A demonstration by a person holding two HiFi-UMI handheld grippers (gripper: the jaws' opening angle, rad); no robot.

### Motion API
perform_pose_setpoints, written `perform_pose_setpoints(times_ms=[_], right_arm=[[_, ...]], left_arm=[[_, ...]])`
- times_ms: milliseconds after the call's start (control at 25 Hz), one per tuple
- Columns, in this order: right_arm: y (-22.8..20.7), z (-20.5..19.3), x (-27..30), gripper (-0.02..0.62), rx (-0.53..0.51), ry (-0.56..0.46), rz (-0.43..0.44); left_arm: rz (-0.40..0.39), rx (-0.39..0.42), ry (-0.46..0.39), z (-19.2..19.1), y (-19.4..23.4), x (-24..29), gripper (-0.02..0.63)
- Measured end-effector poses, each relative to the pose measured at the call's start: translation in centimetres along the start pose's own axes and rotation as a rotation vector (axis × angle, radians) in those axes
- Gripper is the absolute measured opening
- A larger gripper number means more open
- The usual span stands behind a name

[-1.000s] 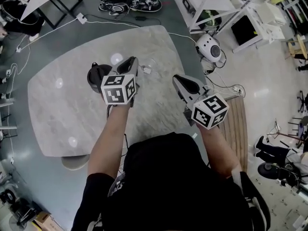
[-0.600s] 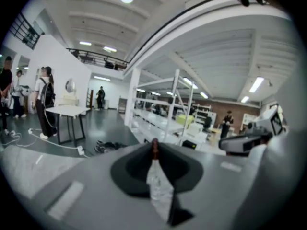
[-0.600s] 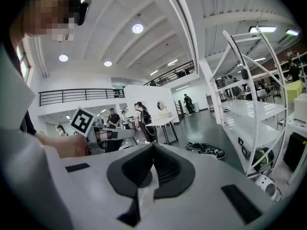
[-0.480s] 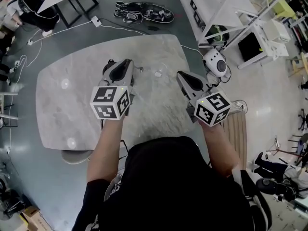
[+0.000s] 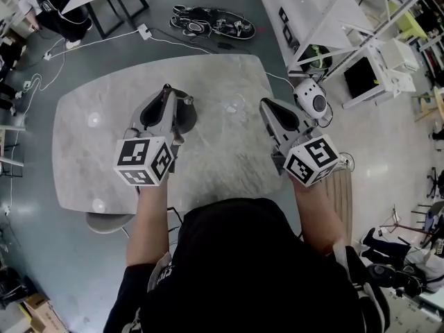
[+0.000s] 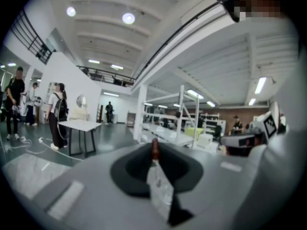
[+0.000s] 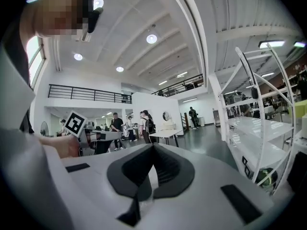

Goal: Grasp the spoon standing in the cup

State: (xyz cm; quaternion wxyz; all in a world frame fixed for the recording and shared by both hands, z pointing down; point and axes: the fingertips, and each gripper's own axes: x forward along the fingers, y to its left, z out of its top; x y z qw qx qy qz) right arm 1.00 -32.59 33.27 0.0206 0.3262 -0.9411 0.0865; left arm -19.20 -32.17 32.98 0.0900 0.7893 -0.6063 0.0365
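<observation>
My left gripper point(image 5: 165, 93) is raised over the marble table point(image 5: 97, 144), jaws pointing away from me. In the left gripper view its jaws point(image 6: 154, 153) are shut on a slim silvery spoon point(image 6: 158, 186) with a brown tip, which sticks out between them. The dark cup point(image 5: 184, 116) stands on the table just right of that gripper, partly hidden behind it. My right gripper point(image 5: 268, 105) hovers near the table's right edge, away from the cup. Its jaws point(image 7: 153, 150) are shut with nothing between them.
A small clear item point(image 5: 232, 106) lies on the table right of the cup. Off the table's right side stand a white round device point(image 5: 312, 101) and a white shelving rack point(image 5: 326, 19). Cables and gear point(image 5: 211, 21) lie on the floor beyond. People stand by a far table point(image 6: 81, 126).
My left gripper has shifted left across the cup, from the cup's right side to its left. The right gripper has hardly moved. The head view has shifted.
</observation>
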Motion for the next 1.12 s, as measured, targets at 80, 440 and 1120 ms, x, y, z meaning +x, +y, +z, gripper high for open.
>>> perform_pose_setpoints(times_ms=[80, 440, 1120], right_arm=[[-0.1, 0.2, 0.0, -0.009, -0.004, -0.006, -0.004], [-0.2, 0.4, -0.3, -0.009, -0.022, -0.016, -0.026], [0.4, 0.8, -0.5, -0.009, -0.029, -0.013, -0.005]], left_arm=[[0.003, 0.003, 0.000, -0.1, 0.3, 0.1, 0.048], [-0.019, 0.036, -0.007, -0.2, -0.5, 0.4, 0.048], [-0.035, 0.024, -0.001, 0.1, -1.3, 0.3, 0.048]])
